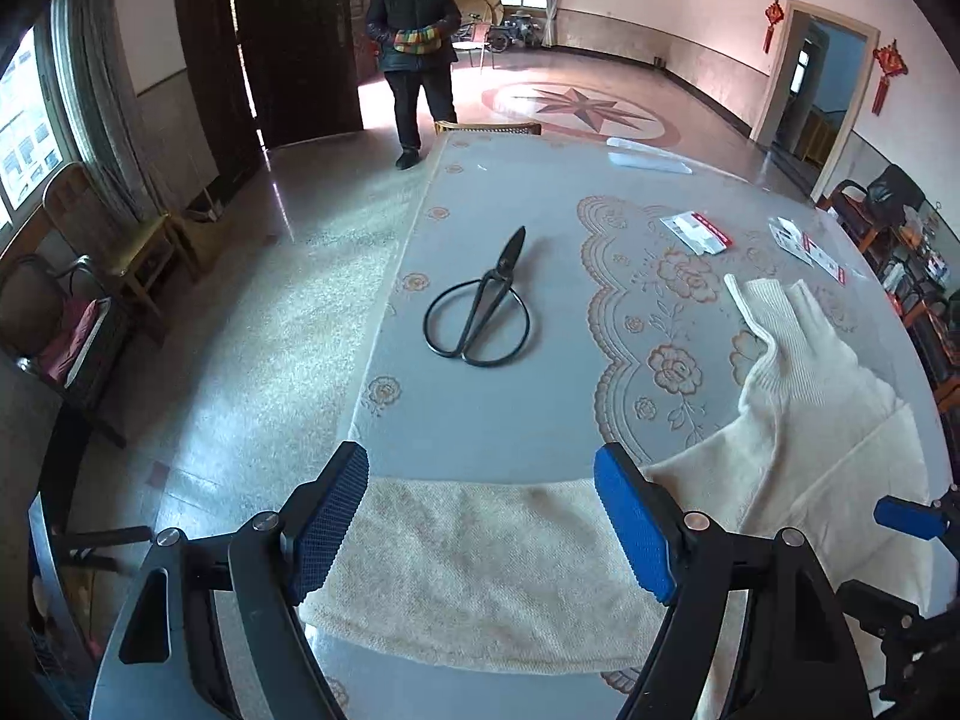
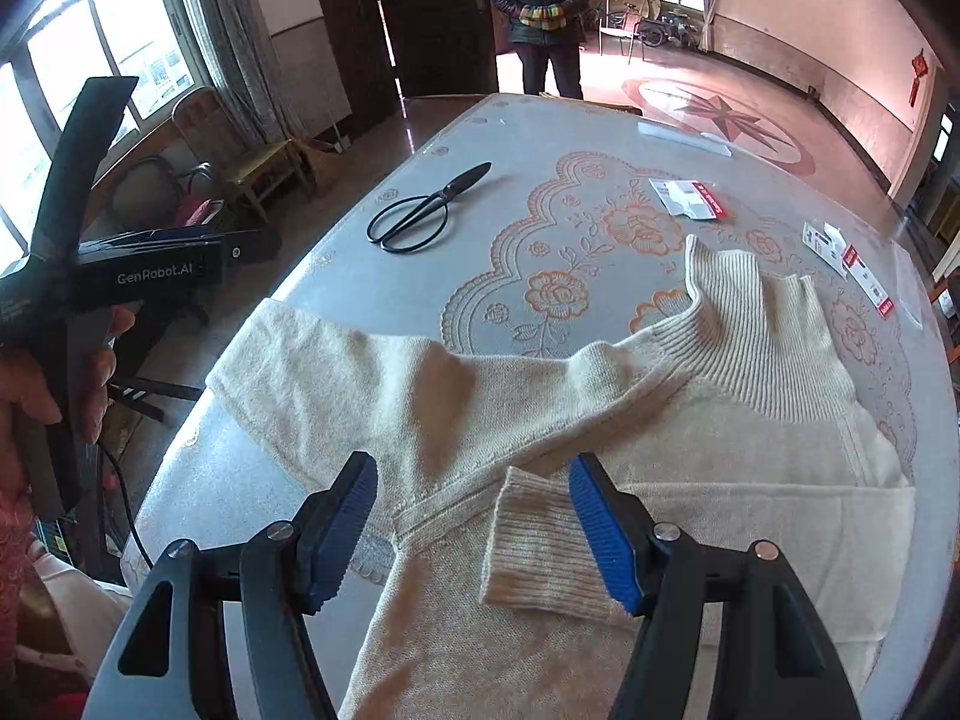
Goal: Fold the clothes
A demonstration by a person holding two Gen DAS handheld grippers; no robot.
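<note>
Your right view alone shows the cream sweater [image 2: 540, 420] whole on the bench [image 2: 540, 138], cuff [image 2: 534, 546] between the wide, empty right tongs [image 2: 474, 534]; your left view shows only one sleeve beneath the wide, empty left tongs [image 1: 480, 534]; sweater hem cut off at lower frame.

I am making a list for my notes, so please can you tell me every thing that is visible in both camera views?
sweater: one, cream, lying on the table, one sleeve spread toward the table's left edge, the other cuff folded onto the body
scissors: one pair, black, on the table beyond the sweater
packets: two, white and red, on the table's far right part
table: one, pale cover with orange flower pattern
chairs: several, wooden, by the window
bystander: one, dark clothes, standing past the table's far end
left gripper: open, above the spread sleeve
right gripper: open, above the folded cuff
</note>
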